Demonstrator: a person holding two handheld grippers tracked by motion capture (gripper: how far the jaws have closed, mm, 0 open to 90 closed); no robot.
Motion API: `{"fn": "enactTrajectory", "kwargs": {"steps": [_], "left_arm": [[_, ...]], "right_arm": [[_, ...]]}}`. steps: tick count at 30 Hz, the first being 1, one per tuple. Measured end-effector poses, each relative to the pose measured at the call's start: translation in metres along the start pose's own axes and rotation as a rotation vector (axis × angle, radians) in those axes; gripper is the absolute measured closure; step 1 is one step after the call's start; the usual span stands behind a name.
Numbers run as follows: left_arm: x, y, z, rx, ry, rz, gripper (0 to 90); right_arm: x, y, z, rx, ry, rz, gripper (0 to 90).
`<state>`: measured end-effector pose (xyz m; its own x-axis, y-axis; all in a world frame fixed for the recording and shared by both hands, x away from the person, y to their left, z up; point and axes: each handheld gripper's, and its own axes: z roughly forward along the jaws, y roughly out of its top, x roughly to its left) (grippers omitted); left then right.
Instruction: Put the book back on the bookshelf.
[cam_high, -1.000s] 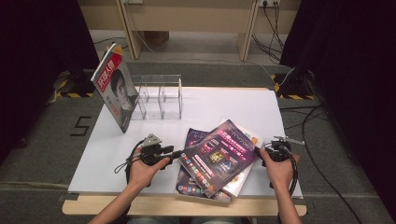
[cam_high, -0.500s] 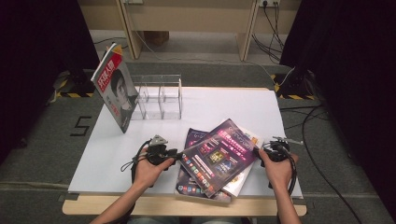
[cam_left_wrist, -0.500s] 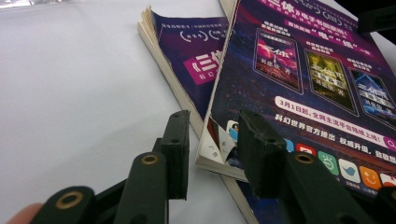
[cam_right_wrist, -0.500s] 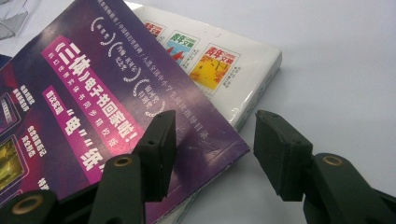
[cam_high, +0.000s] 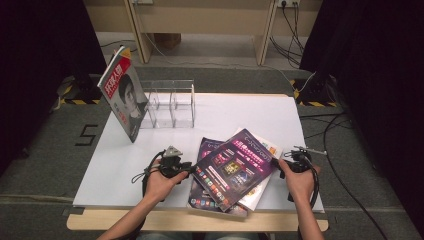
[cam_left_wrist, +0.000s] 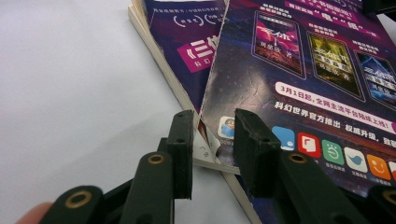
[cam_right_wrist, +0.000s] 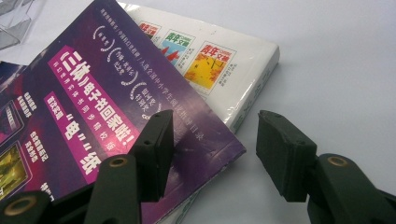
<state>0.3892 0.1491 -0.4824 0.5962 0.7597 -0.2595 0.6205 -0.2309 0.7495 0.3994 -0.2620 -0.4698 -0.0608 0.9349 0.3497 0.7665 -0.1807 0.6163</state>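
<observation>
A purple magazine (cam_high: 232, 167) tops a fanned pile at the table's front right. My left gripper (cam_high: 190, 169) is at its left edge. In the left gripper view the jaws of the left gripper (cam_left_wrist: 212, 149) have just been closing and straddle the lifted edge of the purple magazine (cam_left_wrist: 303, 70), with a gap still showing beside it. A second purple magazine (cam_left_wrist: 187, 37) lies underneath. My right gripper (cam_high: 279, 165) is at the pile's right corner. The right gripper (cam_right_wrist: 215, 135) is open wide around the corner of the top magazine (cam_right_wrist: 93, 116), above a white magazine (cam_right_wrist: 224, 60).
A clear acrylic rack (cam_high: 170, 102) stands at the back left of the white table (cam_high: 225, 110). A red-titled magazine (cam_high: 122, 97) leans upright against its left end. Cables trail over the floor to the right.
My left gripper has slid a little to the right, up to the magazine's edge, and its jaws have come closer together. The right gripper has stayed where it was.
</observation>
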Motion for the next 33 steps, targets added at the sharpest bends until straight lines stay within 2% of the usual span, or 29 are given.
{"fn": "enactTrajectory", "kwargs": {"steps": [4,5,6,8,17,21,22,26,33], "left_arm": [[-0.001,0.0,0.001,0.004,0.003,0.004,67.5],[-0.001,0.0,0.001,0.005,0.004,0.006,67.6],[-0.001,0.0,0.001,0.004,0.004,0.006,67.7],[-0.001,0.0,0.001,0.006,0.004,0.007,67.8],[-0.001,0.0,0.001,0.012,0.003,0.012,68.4],[-0.001,0.001,0.001,0.015,0.004,0.011,68.4],[-0.001,0.001,0.001,0.016,0.004,0.011,68.4],[-0.001,0.001,0.002,0.024,0.004,0.011,68.5],[-0.002,0.0,0.003,0.029,0.005,0.023,71.1]], "right_arm": [[-0.003,0.0,0.001,0.004,0.014,0.017,46.5],[-0.004,0.0,0.001,0.008,0.025,0.036,46.4],[-0.006,0.0,0.002,0.002,0.031,0.027,46.2],[-0.005,0.0,0.002,0.008,0.039,0.058,46.2],[-0.003,-0.002,0.005,0.017,0.069,0.082,46.9],[0.001,-0.002,0.004,0.017,0.056,0.105,47.1],[0.001,-0.002,0.004,0.013,0.052,0.096,47.8],[0.003,-0.002,0.001,0.01,0.03,0.118,54.3],[0.008,0.002,-0.005,-0.004,-0.014,0.075,62.2]]}}
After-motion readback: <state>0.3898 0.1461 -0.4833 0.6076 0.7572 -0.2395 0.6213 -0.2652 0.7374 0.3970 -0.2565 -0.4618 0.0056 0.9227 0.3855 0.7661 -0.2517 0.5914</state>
